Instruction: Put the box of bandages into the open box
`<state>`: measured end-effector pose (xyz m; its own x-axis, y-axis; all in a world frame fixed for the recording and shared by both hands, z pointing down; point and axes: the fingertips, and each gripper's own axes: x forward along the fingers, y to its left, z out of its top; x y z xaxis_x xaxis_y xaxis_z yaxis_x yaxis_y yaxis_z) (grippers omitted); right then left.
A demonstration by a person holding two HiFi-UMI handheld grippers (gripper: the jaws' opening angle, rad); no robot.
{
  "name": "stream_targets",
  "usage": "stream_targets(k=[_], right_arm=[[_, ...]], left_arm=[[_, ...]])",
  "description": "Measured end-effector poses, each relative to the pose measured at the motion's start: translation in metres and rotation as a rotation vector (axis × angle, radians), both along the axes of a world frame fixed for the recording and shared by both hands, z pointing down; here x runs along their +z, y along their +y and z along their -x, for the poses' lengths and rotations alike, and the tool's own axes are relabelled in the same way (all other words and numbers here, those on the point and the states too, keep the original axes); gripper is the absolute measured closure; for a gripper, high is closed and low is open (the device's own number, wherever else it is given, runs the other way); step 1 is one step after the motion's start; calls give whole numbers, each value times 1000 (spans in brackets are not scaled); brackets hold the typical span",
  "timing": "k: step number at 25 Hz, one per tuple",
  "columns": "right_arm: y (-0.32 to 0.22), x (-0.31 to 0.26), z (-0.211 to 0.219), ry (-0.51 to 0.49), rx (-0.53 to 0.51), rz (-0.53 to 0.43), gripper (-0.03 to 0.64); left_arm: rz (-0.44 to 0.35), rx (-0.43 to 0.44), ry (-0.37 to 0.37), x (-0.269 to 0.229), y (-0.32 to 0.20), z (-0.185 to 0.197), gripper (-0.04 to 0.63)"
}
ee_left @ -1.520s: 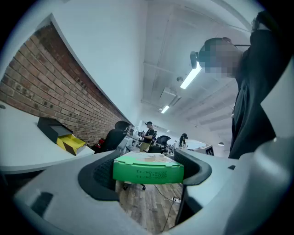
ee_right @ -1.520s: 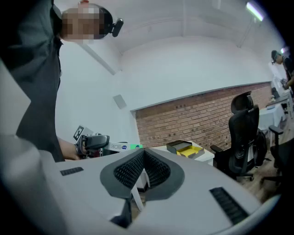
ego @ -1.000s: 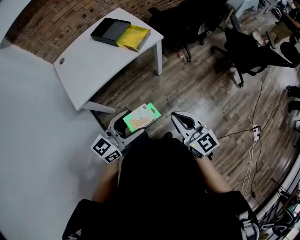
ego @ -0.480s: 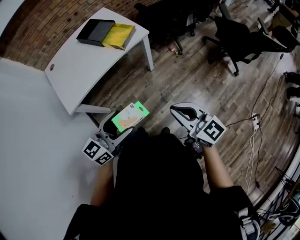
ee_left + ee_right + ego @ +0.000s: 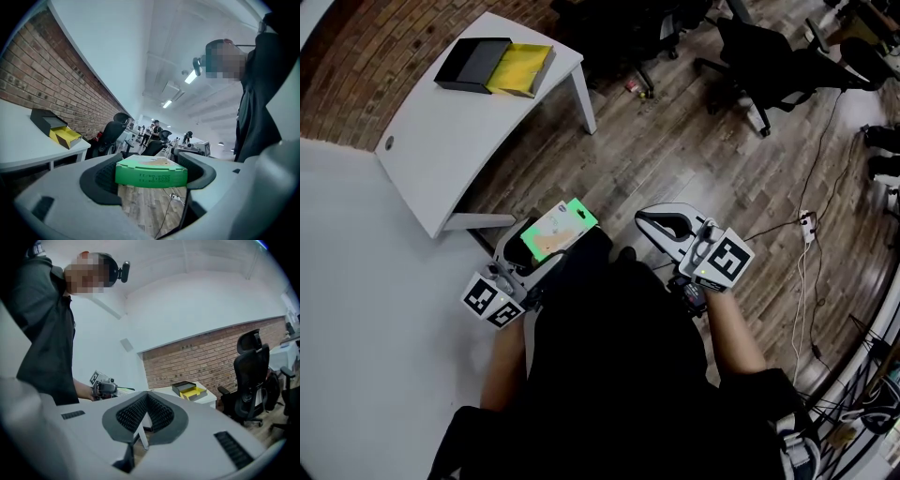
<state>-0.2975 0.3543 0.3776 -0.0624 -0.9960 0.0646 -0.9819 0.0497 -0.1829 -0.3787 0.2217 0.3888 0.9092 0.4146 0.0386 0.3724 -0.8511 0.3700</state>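
Now the left gripper [image 5: 546,246] is clamped across the short sides of the green box of bandages [image 5: 561,225], carried flat in front of the person's body. In the last second the box has not shifted in the jaws. The white table [image 5: 441,150] and the open box [image 5: 494,67] on it have slid up and leftward in the head view, so the person is probably repositioning. The open box, black beside its yellow half, lies well ahead and left of the left gripper, so the carry is unfinished and placing has not begun. The right gripper [image 5: 661,225], just right of the bandages, has its jaws pressed together on nothing.
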Motion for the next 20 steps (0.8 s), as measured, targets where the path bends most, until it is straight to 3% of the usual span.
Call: stream_targets(k=[13, 17, 20], right_arm=[[-52, 8, -66, -76, 56, 67, 612], [-95, 16, -100, -93, 49, 109, 611], [-140, 17, -123, -51, 9, 152, 611]], left_arm=[[79, 38, 4, 7, -67, -101, 210], [99, 59, 3, 12, -93, -135, 210], [130, 56, 2, 18, -123, -159, 210]])
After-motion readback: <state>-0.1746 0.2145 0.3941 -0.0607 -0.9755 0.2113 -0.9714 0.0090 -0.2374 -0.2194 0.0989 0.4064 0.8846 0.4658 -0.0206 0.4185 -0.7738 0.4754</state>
